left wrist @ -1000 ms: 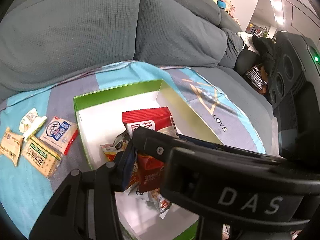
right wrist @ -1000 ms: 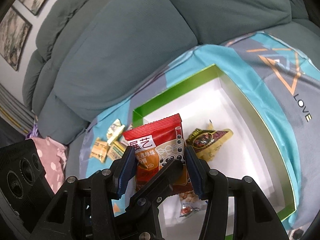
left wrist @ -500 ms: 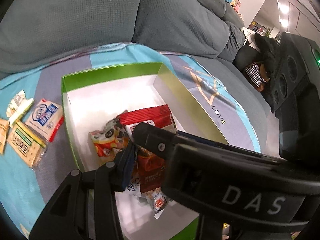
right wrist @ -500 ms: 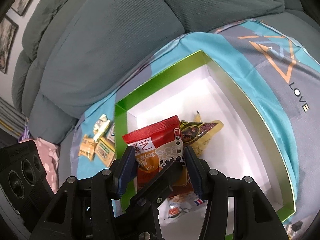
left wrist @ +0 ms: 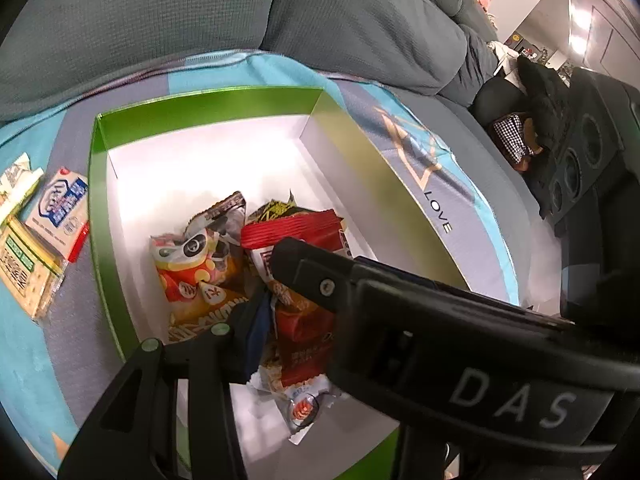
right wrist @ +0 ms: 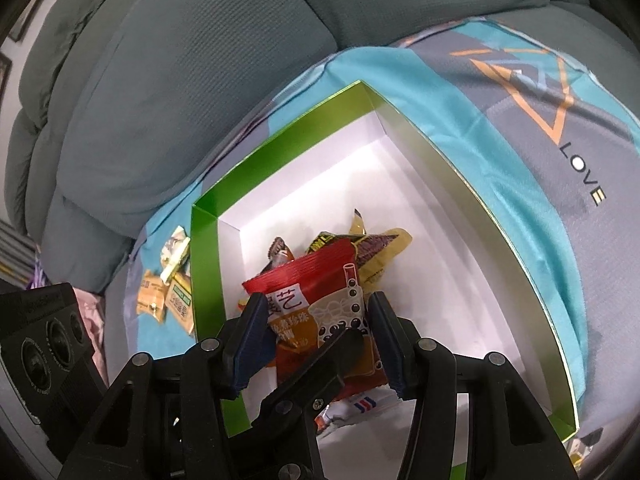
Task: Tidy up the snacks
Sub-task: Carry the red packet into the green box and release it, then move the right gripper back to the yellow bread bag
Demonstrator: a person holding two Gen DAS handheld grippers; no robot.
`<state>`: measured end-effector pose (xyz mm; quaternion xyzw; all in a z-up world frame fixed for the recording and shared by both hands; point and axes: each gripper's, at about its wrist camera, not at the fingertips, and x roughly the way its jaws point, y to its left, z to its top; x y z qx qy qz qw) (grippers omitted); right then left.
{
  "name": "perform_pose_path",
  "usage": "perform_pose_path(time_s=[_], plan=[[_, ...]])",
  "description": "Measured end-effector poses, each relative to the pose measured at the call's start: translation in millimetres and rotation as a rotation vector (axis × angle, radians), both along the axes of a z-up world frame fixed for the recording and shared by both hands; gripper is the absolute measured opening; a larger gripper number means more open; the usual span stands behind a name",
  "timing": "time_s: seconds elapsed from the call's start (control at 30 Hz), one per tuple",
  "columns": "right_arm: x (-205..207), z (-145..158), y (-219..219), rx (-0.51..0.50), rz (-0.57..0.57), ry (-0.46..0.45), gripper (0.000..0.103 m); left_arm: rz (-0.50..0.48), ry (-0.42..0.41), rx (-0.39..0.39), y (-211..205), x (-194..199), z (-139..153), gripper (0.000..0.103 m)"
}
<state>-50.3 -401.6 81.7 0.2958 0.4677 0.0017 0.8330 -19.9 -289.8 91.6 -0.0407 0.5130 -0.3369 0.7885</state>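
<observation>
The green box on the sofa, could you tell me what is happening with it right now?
A person is sorting snacks into the green box, which sits on a blue and grey cloth on the sofa. The right hand-held gripper is shut on a red snack packet, held over the packets already lying in the box. The left hand-held gripper reaches in at the same packet. A few small packets lie outside on the cloth.
</observation>
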Motion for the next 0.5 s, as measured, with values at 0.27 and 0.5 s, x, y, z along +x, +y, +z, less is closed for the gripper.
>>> perform_pose_path(time_s=[0.27, 0.5], plan=[[2, -6, -3, -0.002, -0.019, 0.03, 0.057, 0.012, -0.008, -0.011, 9, -2, 2, 0.048], [-7, 7, -2, -0.009, -0.038, -0.038, 0.073, 0.016, -0.113, 0.001, 31, -12, 21, 0.077]])
